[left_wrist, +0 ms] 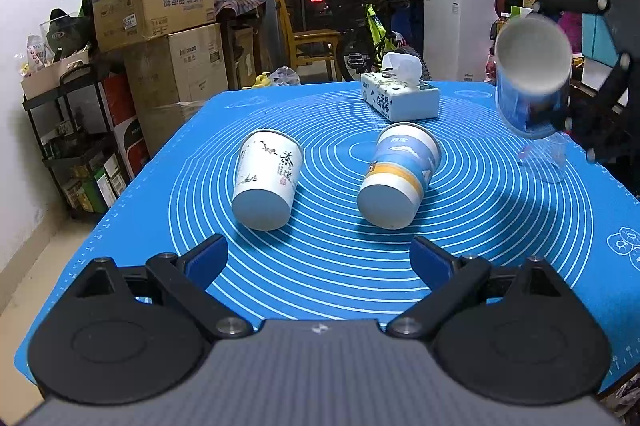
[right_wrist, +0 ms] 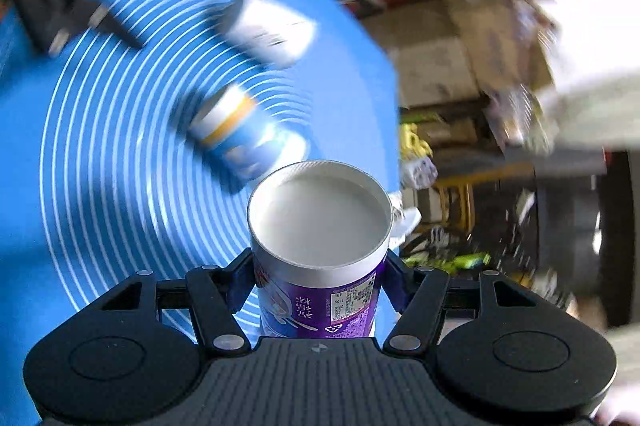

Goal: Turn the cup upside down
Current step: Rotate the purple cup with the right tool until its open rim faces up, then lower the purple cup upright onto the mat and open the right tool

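The right tongs (right_wrist: 320, 290) were clamped on a purple paper cup (right_wrist: 320, 250) held in the air above the blue tabletop's (left_wrist: 500, 226) right side, its long axis tilted with its white base toward the camera, while the left tongs (left_wrist: 319, 258) stood apart, holding nothing.

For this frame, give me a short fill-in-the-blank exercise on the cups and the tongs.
1. The right tongs are shut on the ____ cup.
2. The left tongs are ____ and hold nothing.
3. The white cup and the striped cup both lie on their ____ on the mat.
4. The ____ box sits at the mat's far edge.

Missing words: purple; open; sides; tissue
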{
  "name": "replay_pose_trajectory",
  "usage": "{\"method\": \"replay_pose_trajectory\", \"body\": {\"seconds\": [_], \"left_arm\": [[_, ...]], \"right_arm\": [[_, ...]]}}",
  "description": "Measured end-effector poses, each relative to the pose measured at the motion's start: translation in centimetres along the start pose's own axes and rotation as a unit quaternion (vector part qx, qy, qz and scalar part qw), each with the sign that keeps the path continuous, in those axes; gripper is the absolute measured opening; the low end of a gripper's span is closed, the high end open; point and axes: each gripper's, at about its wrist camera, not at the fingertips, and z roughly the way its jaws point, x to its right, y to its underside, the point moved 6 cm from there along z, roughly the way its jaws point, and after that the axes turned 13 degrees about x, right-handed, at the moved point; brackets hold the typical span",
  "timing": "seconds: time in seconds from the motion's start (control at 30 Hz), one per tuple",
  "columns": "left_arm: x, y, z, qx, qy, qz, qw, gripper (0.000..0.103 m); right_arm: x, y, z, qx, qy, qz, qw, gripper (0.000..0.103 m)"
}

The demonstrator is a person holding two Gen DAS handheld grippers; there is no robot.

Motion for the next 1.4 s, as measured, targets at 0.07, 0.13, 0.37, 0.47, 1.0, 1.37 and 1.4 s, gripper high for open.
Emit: {"method": "replay_pose_trajectory", "body": {"seconds": [0.07, 0.13, 0.37, 0.47, 1.0, 1.37, 1.4], "left_arm": [[0.2, 0.0, 0.0, 0.000, 0.000, 0.002, 1.0000, 0.097], [0.4, 0.0, 0.1, 0.001, 0.000, 0.004, 1.0000, 0.097], [0.9, 0.0, 0.4, -0.003, -0.003, 0.007, 1.0000, 0.097], [1.0, 0.0, 0.5, 0.000, -0.005, 0.010, 0.9999, 0.097], [3.2, -0.4, 1.3, 0.025, -0.005, 0.013, 0.9996, 0.097], [3.6, -0.7, 1.2, 0.026, -0.007, 0.006, 0.9996, 0.097], [3.5, -0.7, 1.2, 0.026, -0.007, 0.004, 0.9996, 0.097]], "right_arm": [[0.9, 0.8, -0.6, 0.012, 0.013, 0.058, 0.998, 0.068], [1.8, 1.4, -1.0, 0.029, 0.028, 0.134, 0.990, 0.068], [4.4, 5.3, -1.9, 0.081, 0.074, 0.369, 0.923, 0.068], [3.9, 7.0, -2.1, 0.086, 0.094, 0.448, 0.885, 0.068], [1.8, 11.9, 2.7, 0.022, 0.142, 0.602, 0.786, 0.069], [2.2, 11.7, 2.8, 0.007, 0.157, 0.585, 0.795, 0.085], [2.3, 11.8, 2.6, 0.005, 0.163, 0.584, 0.795, 0.092]]}}
